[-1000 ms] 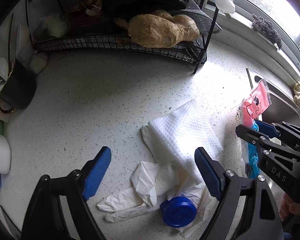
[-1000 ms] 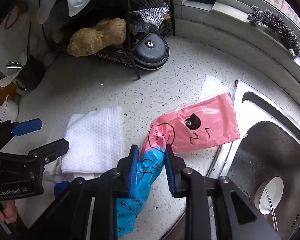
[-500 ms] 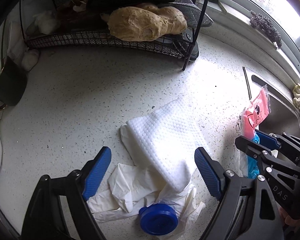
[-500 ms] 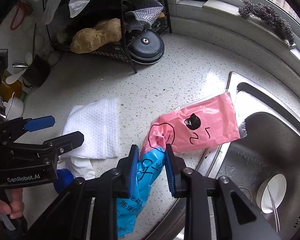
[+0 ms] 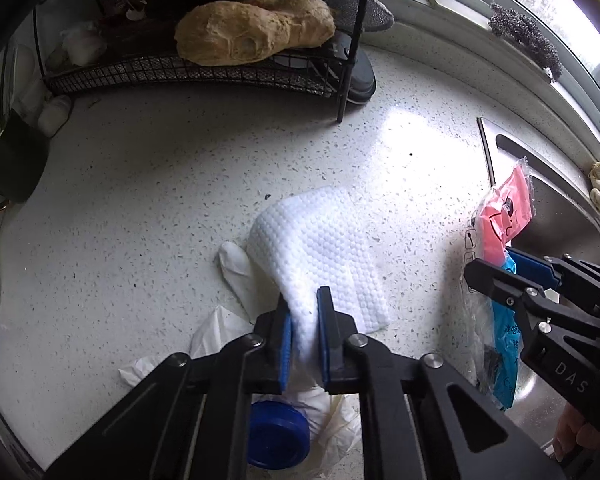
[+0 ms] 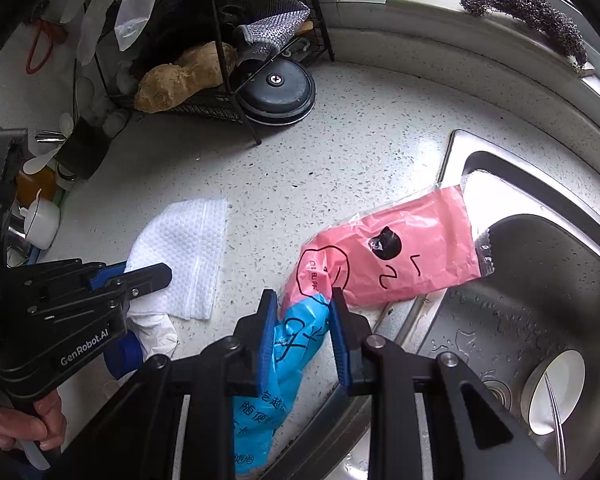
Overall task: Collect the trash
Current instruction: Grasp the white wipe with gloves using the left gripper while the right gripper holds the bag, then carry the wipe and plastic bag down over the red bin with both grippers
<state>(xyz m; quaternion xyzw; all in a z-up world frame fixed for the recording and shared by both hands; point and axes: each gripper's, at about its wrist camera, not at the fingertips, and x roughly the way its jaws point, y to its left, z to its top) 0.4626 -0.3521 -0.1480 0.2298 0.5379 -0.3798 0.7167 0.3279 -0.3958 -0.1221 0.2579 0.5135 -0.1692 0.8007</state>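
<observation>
My left gripper [image 5: 304,336] is shut on the near edge of a white dimpled paper towel [image 5: 320,248], which lies on the speckled counter; the towel also shows in the right wrist view [image 6: 184,248]. Under it lie white disposable gloves [image 5: 220,332] and a blue cap [image 5: 276,436]. My right gripper [image 6: 302,332] is shut on a pink and blue plastic packet [image 6: 396,260], which hangs over the sink edge; the packet also shows in the left wrist view [image 5: 504,208].
A black wire rack [image 5: 204,72] with a brown lump [image 5: 256,28] stands at the back. A round black weight [image 6: 276,88] sits by its leg. The steel sink [image 6: 520,320] with a white dish [image 6: 556,384] is on the right. A utensil holder [image 5: 12,164] stands at the left.
My left gripper has closed on the paper towel, having been open around it. The right gripper stays shut on the packet and has shifted a little toward the sink.
</observation>
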